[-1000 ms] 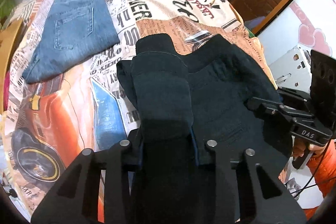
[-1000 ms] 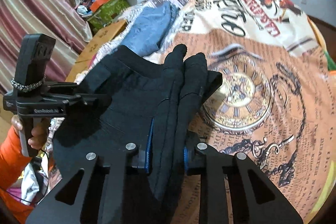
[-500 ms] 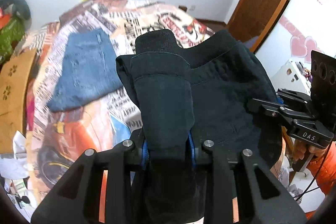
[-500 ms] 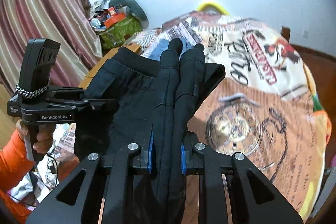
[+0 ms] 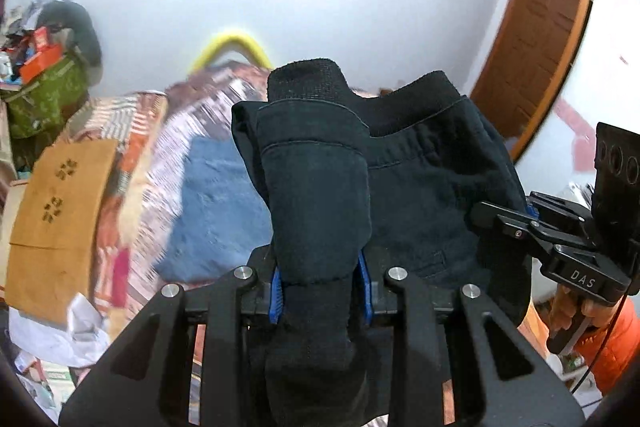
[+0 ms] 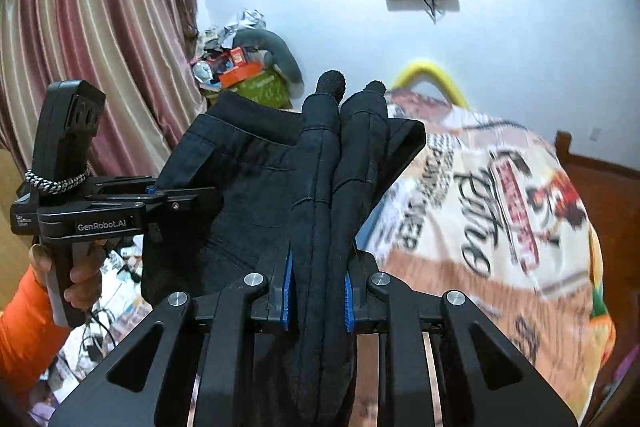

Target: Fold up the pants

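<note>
Overhead, bunched black knit pants (image 5: 420, 187)

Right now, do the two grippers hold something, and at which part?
Both hold the black pants. The left gripper and the right gripper each clamp a bunched fold of fabric near the waistband, one at each side.

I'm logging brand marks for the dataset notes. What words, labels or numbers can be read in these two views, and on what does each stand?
"GenRobot.AI": white label on the left gripper body, seen from the right wrist.
"DAS": on the right gripper body, seen from the left wrist.
Small label left of "GenRobot.AI": too small to read.
Bedspread lettering, red and black: motion-blurred, not reliably readable.
Black pants: no text visible.
</note>
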The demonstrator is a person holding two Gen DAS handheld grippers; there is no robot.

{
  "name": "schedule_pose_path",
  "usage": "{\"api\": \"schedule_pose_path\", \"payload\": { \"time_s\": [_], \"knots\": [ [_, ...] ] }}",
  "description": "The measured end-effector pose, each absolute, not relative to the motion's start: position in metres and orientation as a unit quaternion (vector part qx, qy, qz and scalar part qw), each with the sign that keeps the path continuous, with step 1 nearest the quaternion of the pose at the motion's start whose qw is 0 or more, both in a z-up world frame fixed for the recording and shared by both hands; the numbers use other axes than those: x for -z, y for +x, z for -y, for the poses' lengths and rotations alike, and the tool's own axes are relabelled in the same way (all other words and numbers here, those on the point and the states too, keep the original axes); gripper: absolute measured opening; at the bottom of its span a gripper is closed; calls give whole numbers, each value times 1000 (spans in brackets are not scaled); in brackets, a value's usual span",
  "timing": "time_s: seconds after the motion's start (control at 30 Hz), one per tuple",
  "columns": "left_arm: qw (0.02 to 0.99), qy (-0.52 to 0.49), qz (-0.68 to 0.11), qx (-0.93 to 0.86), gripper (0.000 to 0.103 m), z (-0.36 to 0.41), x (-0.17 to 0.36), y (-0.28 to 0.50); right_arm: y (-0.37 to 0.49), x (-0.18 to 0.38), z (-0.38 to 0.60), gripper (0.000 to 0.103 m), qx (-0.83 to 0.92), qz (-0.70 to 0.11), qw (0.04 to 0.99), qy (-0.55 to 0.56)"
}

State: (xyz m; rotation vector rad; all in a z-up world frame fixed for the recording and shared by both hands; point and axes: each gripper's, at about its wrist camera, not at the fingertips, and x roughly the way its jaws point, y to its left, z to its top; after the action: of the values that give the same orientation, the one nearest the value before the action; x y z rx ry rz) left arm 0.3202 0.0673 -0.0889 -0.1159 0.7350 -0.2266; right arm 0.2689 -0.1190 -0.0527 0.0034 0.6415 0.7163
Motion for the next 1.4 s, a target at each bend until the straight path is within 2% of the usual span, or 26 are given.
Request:
{"api": "schedule_pose_path", "payload": {
  "time_s": [0.2, 0.4, 0.77, 1.1, 1.17, 1.27, 1.3, 1.37, 1.4],
  "knots": [
    [939, -58, -330, 78, 29, -101, 86, 357, 305, 49, 81, 17, -352, -293, 889, 6],
    [937, -71, -338, 60, 29, -132, 110, 404, 345, 66, 47, 17, -349, -305, 886, 14],
    [913, -90, -396, 38, 29, -176, 207, 480, 413, 158, 6, 17, -338, -377, 861, 58],
    [885, -113, -450, 32, 29, -199, 288, 535, 455, 217, -17, 16, -313, -427, 848, 20],
    [880, -124, -458, 30, 31, -205, 299, 542, 458, 224, -18, 16, -310, -434, 846, 18],
    [868, -145, -474, 22, 38, -213, 311, 546, 462, 231, -16, 19, -303, -446, 842, 23],
    [864, -149, -481, 20, 41, -215, 312, 545, 461, 230, -14, 23, -302, -451, 839, 25],
    [861, -155, -484, 13, 44, -221, 312, 542, 460, 229, -11, 25, -292, -456, 840, 8],
    [862, -159, -482, 10, 48, -224, 309, 538, 458, 227, -10, 30, -288, -458, 841, -3]
  ]
}}
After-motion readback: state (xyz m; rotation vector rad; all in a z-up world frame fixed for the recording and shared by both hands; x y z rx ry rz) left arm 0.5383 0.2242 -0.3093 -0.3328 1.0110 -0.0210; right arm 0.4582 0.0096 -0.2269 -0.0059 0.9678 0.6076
